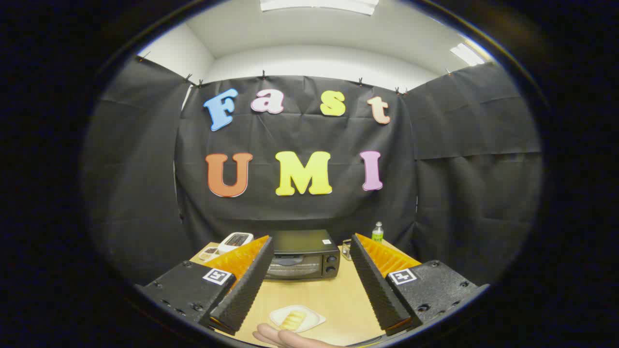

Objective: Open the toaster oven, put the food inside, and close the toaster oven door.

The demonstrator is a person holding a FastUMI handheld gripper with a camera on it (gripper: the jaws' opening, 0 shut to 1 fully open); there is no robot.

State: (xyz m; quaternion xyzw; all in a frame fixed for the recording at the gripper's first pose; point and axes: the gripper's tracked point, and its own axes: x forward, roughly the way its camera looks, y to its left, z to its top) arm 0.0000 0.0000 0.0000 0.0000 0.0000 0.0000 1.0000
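Note:
A black toaster oven (303,255) stands at the far side of the wooden table (338,295), beyond my fingers, with its glass door closed and two knobs on its right side. On the near part of the table lies a pale plate (296,318) with a piece of yellow food (293,319) on it, between and below my fingers. My gripper (309,251) is open, held well above the table, with nothing between its fingers. A person's hand (285,337) rests on the table just in front of the plate.
A white device (235,241) and a small dish (209,253) sit at the table's back left corner. A green-capped bottle (377,232) and a small clear object (346,248) stand to the right of the oven. Black cloth walls surround the table.

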